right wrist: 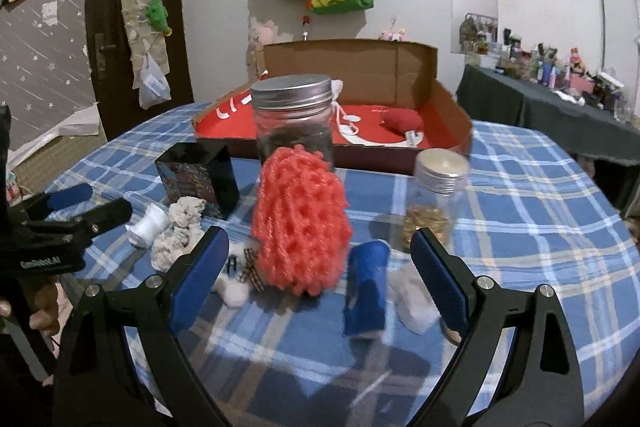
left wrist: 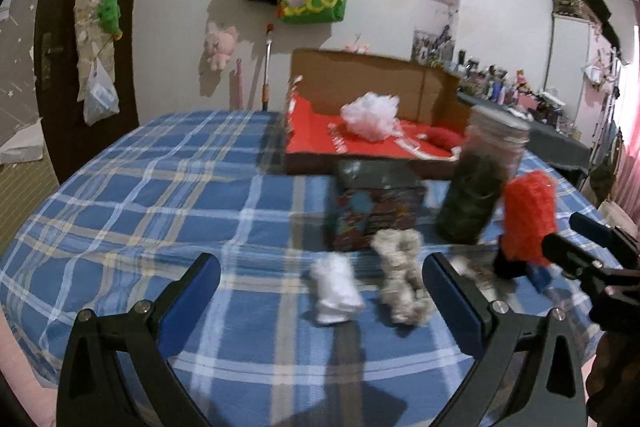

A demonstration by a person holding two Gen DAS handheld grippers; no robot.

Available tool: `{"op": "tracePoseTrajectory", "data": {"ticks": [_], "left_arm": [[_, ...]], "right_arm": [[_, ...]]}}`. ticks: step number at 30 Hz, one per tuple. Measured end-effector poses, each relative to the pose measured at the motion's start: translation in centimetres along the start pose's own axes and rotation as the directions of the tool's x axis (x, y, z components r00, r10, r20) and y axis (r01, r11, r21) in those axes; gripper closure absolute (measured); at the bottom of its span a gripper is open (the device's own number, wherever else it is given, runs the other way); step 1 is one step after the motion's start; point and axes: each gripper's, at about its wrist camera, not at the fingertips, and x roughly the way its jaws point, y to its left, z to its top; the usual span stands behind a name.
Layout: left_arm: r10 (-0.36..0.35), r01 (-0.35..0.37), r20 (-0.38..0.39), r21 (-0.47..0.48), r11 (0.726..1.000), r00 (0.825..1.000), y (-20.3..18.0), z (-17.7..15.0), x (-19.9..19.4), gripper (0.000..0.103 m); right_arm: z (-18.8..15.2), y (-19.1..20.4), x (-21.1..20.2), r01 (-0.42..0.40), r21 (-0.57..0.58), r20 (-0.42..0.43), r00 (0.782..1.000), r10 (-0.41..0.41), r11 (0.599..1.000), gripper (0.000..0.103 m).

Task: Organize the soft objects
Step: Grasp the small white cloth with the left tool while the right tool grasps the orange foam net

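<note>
Right wrist view, cardboard box (right wrist: pixel 420 99) holding red plush (right wrist: pixel 401 121), lidded jar (right wrist: pixel 295 119) of dark stuff, both tools (right wrist: pixel 320 259) (left wrist: pixel 320 281) spread apart

Two low, near views over one plaid tabletop (left wrist: pixel 160 187), boxward.

Cloth (right wrist: pixel 520 187): blue plaid w/ white and yellowish lines. Pouf (right wrist: pixel 300 223): coral-orange mesh. Roll (right wrist: pixel 366 291): blue. Sock (left wrist: pixel 334 293): white. Rag (left wrist: pixel 400 279): grey-beige. Box (right wrist: pixel 400 67): brown card, red inside w/ white marks. Puff (left wrist: pixel 370 115): white. Lids (right wrist: pixel 294 91): silver. Pads (right wrist: pixel 200 275): blue.
</note>
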Motion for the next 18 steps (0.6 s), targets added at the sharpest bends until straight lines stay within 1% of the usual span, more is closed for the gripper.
{"op": "tracePoseTrajectory", "data": {"ticks": [2, 4, 5, 6, 7, 8, 9, 10, 11, 12, 13, 14, 16, 18], "left_arm": [[0.002, -0.002, -0.036, -0.013, 1.000, 0.999, 0.7, -0.1, 1.0, 0.003], [-0.005, 0.004, -0.064, -0.021, 1.000, 0.998, 1.1, -0.2, 1.8, 0.014], [-0.011, 0.009, -0.083, -0.023, 1.000, 0.996, 1.3, -0.3, 2.3, 0.016], [-0.017, 0.015, -0.096, -0.025, 1.000, 0.995, 1.4, -0.4, 2.7, 0.023], [-0.033, 0.030, -0.114, -0.026, 0.999, 0.993, 1.5, -0.6, 3.2, 0.032], [-0.050, 0.047, -0.127, -0.026, 0.999, 0.991, 1.5, -0.7, 3.5, 0.036], [-0.065, 0.062, -0.134, -0.026, 0.998, 0.989, 1.4, -0.7, 3.7, 0.047], [-0.094, 0.091, -0.146, -0.027, 0.995, 0.985, 1.3, -0.8, 3.9, 0.063], [-0.136, 0.134, -0.156, -0.027, 0.991, 0.978, 1.1, -0.9, 4.0, 0.073], [-0.165, 0.162, -0.158, -0.031, 0.986, 0.974, 0.9, -0.9, 3.9, 0.087], [-0.168, 0.166, -0.155, -0.026, 0.986, 0.974, 0.7, -0.9, 3.8, 0.087], [-0.154, 0.155, -0.143, -0.008, 0.988, 0.978, 0.4, -0.9, 3.5, 0.089], [-0.155, 0.156, -0.128, 0.002, 0.988, 0.980, 0.1, -0.9, 3.0, 0.090], [-0.166, 0.166, -0.111, -0.009, 0.986, 0.980, 0.0, -0.8, 2.3, 0.090]], "right_arm": [[0.2, 0.1, 0.7, -0.014, 0.011, -0.010, 1.000, 0.015, 1.000, 0.010], [0.4, 0.2, 1.4, -0.034, 0.021, -0.017, 0.999, 0.034, 0.999, 0.010], [0.5, 0.2, 1.8, -0.034, 0.025, -0.020, 0.999, 0.034, 0.999, 0.010], [0.6, 0.2, 2.1, -0.034, 0.025, -0.023, 0.999, 0.035, 0.999, 0.011], [0.6, 0.2, 2.4, -0.037, 0.026, -0.028, 0.999, 0.038, 0.999, 0.016], [0.6, 0.3, 2.6, -0.041, 0.028, -0.032, 0.999, 0.042, 0.999, 0.020], [0.6, 0.2, 2.9, -0.047, 0.029, -0.035, 0.998, 0.048, 0.998, 0.031], [0.6, 0.2, 3.0, -0.053, 0.031, -0.039, 0.998, 0.054, 0.998, 0.050], [0.6, 0.2, 3.2, -0.058, 0.032, -0.046, 0.997, 0.059, 0.998, 0.057], [0.6, 0.1, 3.5, -0.063, 0.033, -0.054, 0.996, 0.065, 0.997, 0.057], [0.5, 0.1, 3.6, -0.070, 0.034, -0.062, 0.995, 0.072, 0.997, 0.058], [0.4, 0.0, 3.8, -0.081, 0.037, -0.072, 0.994, 0.084, 0.996, 0.059], [0.2, 0.0, 3.5, -0.089, 0.031, -0.061, 0.994, 0.091, 0.996, 0.059], [0.1, 0.1, 2.9, -0.086, 0.023, -0.043, 0.995, 0.087, 0.996, 0.059]]}}
